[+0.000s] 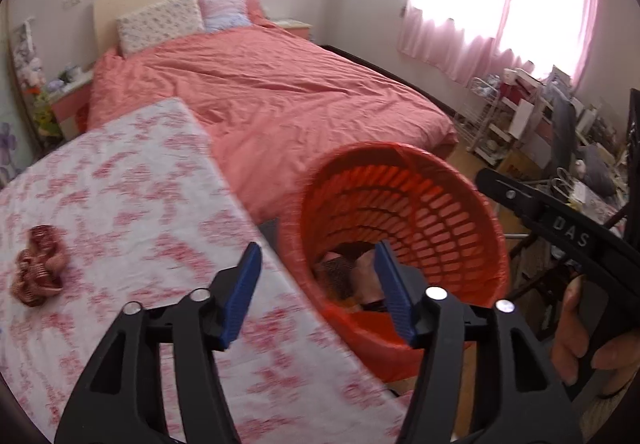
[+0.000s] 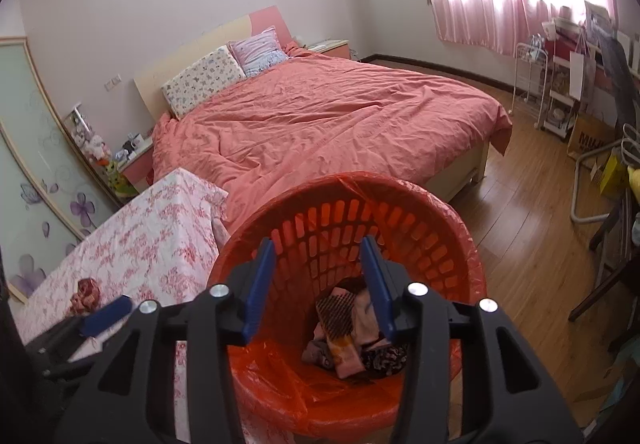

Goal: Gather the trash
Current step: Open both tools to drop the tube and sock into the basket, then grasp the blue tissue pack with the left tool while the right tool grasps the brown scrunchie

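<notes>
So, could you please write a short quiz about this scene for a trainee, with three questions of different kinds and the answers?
1. True or false: the right gripper holds a piece of trash.
2. Multiple choice: where does the crumpled reddish item lie?
A. in the orange basket
B. on the floral tablecloth
C. on the bed
3. Fill in: the basket is lined with an orange plastic ____.

Key:
1. False; both it and the left gripper are open and empty.
2. B
3. bag; crumpled trash already lies at the bottom.
</notes>
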A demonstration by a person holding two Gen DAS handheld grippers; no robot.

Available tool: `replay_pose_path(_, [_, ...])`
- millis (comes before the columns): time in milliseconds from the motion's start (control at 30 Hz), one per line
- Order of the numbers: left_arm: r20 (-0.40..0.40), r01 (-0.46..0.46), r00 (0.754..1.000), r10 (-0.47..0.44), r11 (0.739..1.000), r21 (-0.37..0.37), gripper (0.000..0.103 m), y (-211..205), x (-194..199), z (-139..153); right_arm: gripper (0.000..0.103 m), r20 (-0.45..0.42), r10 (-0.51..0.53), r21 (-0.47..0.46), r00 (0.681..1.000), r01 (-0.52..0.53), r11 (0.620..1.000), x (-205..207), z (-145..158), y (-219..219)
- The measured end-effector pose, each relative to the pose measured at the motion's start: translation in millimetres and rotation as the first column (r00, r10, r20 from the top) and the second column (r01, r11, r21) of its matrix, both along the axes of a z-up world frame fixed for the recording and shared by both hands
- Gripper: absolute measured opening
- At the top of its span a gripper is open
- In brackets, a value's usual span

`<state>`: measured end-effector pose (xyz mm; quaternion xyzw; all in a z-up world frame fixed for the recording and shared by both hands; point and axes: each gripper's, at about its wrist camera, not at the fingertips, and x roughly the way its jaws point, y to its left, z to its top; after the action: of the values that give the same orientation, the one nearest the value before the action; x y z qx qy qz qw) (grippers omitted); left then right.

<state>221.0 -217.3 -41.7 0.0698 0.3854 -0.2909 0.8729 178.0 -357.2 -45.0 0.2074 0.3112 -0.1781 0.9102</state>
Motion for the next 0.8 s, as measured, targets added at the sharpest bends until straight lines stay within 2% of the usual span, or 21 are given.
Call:
replay_pose_path(67, [0.029,-0.038,0.999,0.038,0.999,0.018,0.069,18.4,-3.1,2.2,0.057,-0.003,0.007,-0.031,1.000,-0.007,0.999,-0.1,3.7,10.4])
replay_pose_path(200, [0.074,-0.140,0.988,0.136,0.988,0.063,0.077,62.3,-6.3,3.2,0.064,-0.004,0.041,-0.076,0.999,-0.041,0.996,-1.1,8.3,36.7])
replay_pose_path(333, [0.094,-0.285,0.956,0.276,0.954,0.096,0.080,122.8,-2.0,2.8,0.068,-0.016,0.096,-0.084,0.995,-0.097,0.992,3.8,7.1,73.5])
replay_pose_path(400, [0.103,-0.365,0.930,0.354,0.924,0.113,0.088,153.7,2.2,0.5,0.068,-0.026,0.130,-0.087,0.991,-0.132,0.987,8.6,5.7,93.1])
replay_pose_path(500, [0.124,-0.482,0.875,0.467,0.864,0.145,0.090,200.8,8.0,-5.7,0.071,-0.042,0.182,-0.093,0.982,-0.185,0.978,16.0,1.8,124.2])
replay_pose_path(533, [0.128,-0.533,0.846,0.517,0.830,0.163,0.090,221.3,11.2,-9.8,0.072,-0.046,0.195,-0.094,0.980,-0.198,0.976,17.5,0.1,133.1])
replay_pose_path(600, [0.128,-0.588,0.809,0.573,0.787,0.188,0.093,246.9,17.0,-16.4,0.072,-0.063,0.236,-0.100,0.970,-0.241,0.965,22.9,-5.6,158.0])
replay_pose_path(700, [0.099,-0.675,0.733,0.673,0.703,0.222,0.094,290.2,34.4,-29.1,0.072,-0.090,0.280,-0.113,0.956,-0.289,0.951,29.8,-12.3,185.7])
replay_pose_path(800, [0.050,-0.707,0.697,0.716,0.673,0.219,0.094,310.9,50.3,-36.8,0.072,-0.114,0.320,-0.123,0.940,-0.333,0.935,35.5,-18.6,211.5])
